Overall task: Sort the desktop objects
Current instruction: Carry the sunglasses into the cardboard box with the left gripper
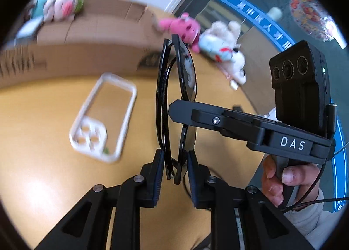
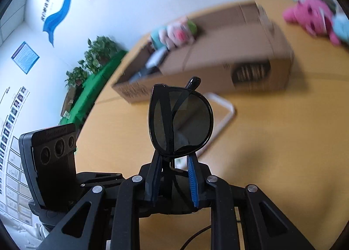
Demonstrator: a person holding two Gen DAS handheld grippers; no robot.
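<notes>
Both the left gripper [image 1: 175,169] and right gripper [image 2: 173,175] pinch folded black sunglasses [image 2: 180,119] above the table [image 1: 43,119]; light, probably scratch-prone lenses, so the frame is the safer hold

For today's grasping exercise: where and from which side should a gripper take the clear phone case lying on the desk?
Grip one long side rail of the phone case, coming from above. It lies flat on the desk, so only its thin raised rim fits between the pads.
</notes>
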